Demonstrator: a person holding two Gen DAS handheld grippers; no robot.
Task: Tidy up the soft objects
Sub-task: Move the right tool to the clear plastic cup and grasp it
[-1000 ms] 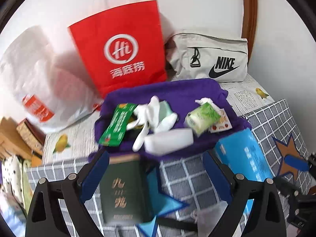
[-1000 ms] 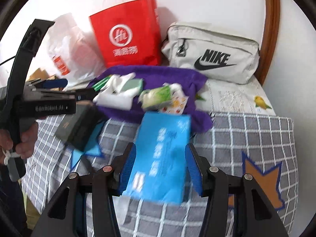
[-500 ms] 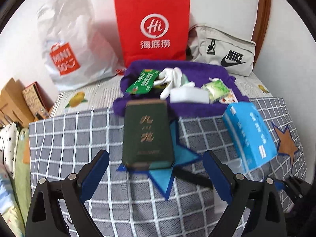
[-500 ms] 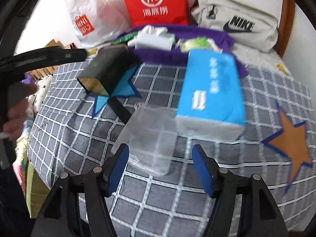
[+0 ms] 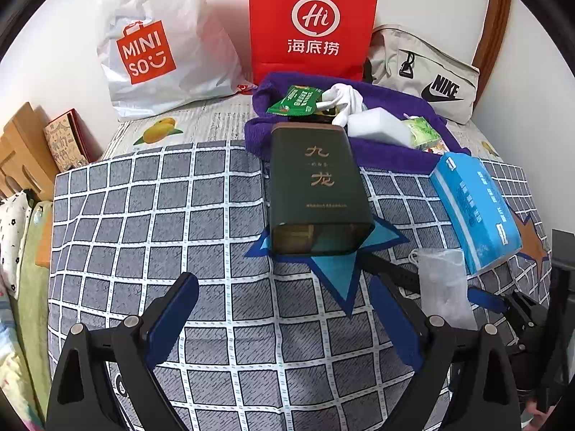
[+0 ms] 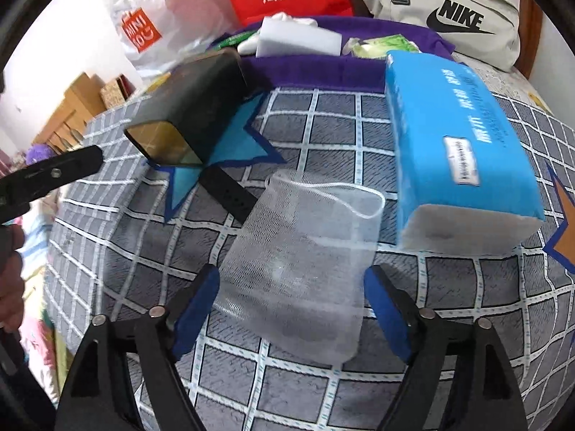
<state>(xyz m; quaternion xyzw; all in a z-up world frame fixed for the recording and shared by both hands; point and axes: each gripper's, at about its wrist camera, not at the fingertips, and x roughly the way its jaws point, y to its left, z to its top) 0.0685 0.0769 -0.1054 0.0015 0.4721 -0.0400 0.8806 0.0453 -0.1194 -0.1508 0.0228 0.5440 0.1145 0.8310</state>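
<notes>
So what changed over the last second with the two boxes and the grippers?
The right gripper let go of the blue tissue pack, which now lies on the checked blanket, and its opening jaws now straddle a white mesh pouch. The left gripper backed off the dark green tin. Purple towel pile unchanged.

Both tongs point steeply downward. The left tongs [image 5: 284,318] stand wide apart with nothing between the blue pads. The right tongs [image 6: 291,309] are opening — their pads [image 6: 194,309] touch nothing, gripping nothing.
</notes>
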